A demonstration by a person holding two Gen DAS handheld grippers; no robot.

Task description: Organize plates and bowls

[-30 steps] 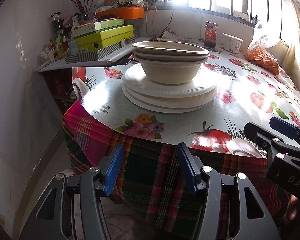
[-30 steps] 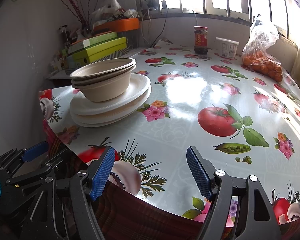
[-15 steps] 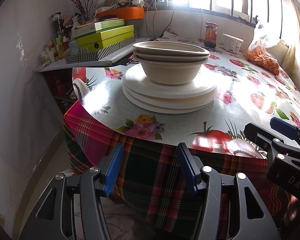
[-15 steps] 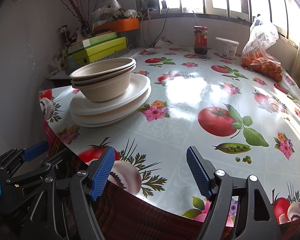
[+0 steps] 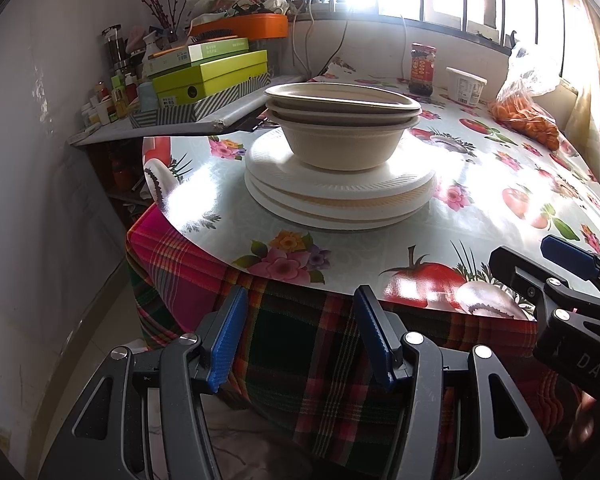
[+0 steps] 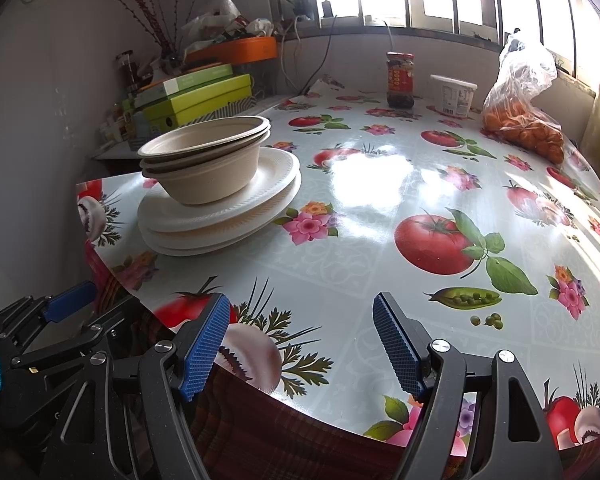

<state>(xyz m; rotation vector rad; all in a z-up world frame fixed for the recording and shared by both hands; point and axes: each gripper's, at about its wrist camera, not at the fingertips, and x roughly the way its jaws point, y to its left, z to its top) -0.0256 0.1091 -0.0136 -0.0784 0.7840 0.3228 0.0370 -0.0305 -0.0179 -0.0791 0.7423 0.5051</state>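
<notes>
- while both grippers hang at the near edge of the counter (image 6: 380, 208), the beige bowls (image 5: 342, 128) sit nested in a stack of 3 on top of the white plates (image 5: 340, 196), also 3 in a stack.
- that pile stands on the left part of the counter, near its left edge, resting on the glossy cloth printed with tomatoes and flowers.
- left gripper (image 5: 300, 332): its blue-padded fingers (image 5: 227, 338) stand partly open with nothing between them; they are off the counter edge, in front of the hanging plaid cloth (image 5: 320, 344), well apart from the plates.
- right gripper (image 6: 300, 344): its fingers (image 6: 204, 346) are spread wider, empty, over the near edge of the counter above a printed mushroom; the pile is well to its upper left.
- in the left wrist view the right gripper's finger shows at the right edge; in the right wrist view the left gripper shows at the lower left.
- at the far side of the counter, near the window, stand a dark jar (image 6: 400, 80) and a white tub (image 6: 454, 94), with a clear bag of orange fruit (image 6: 524, 120) to their right.
- left of the counter, a side shelf carries green boxes (image 5: 212, 76) and small bottles.
</notes>
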